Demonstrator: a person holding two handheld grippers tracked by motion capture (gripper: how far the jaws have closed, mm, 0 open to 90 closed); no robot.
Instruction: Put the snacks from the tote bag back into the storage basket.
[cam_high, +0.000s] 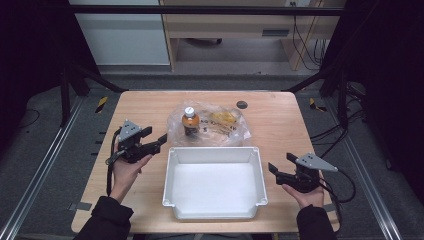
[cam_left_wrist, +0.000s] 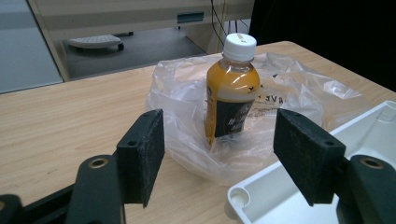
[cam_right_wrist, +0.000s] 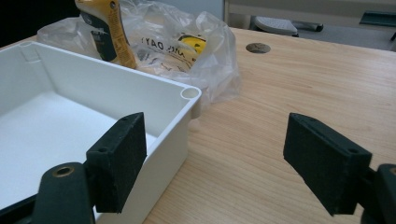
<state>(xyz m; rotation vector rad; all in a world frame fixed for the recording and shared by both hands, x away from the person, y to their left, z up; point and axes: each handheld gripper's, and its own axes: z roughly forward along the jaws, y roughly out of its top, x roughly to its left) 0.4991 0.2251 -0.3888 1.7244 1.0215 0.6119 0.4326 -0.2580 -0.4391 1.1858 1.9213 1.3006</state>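
left hand (cam_high: 125, 170): comes in from 7 o'clock of the high view in a dark sleeve and grips the left gripper's handle.
left gripper (cam_high: 154, 140): at 9 o'clock of the table, its jaws apart and holding nothing, pointing toward 2 o'clock at the bag; in the left gripper view (cam_left_wrist: 219, 158) the bottle stands in the gap between its two black pads, farther off.
table (cam_high: 140, 107): light wood with rounded corners.
plastic bag (cam_high: 225, 131): clear and crumpled, at 12 o'clock of the tray and touching its far wall; dark lettering shows on it in the left gripper view (cam_left_wrist: 299, 93).
bottle (cam_high: 190, 121): upright in the bag's left part, white cap, orange liquid, dark label; in the left gripper view (cam_left_wrist: 232, 93) the bag's film rises around its base.
yellow item (cam_high: 223, 119): inside the bag at 3 o'clock of the bottle; too blurred to tell what it is.
tray (cam_high: 215, 151): white, rectangular, with raised walls, at the table's centre toward 6 o'clock, between the two grippers.
round hole (cam_high: 242, 104): dark, in the tabletop at 1 o'clock of the bag.
right gripper (cam_high: 282, 164): at 3 o'clock of the tray, jaws apart and gripping nothing, pointing toward 10 o'clock; in the right gripper view (cam_right_wrist: 215, 168) the tray's corner sits just past its left pad.
right hand (cam_high: 309, 192): comes in from 5 o'clock and holds the right gripper.
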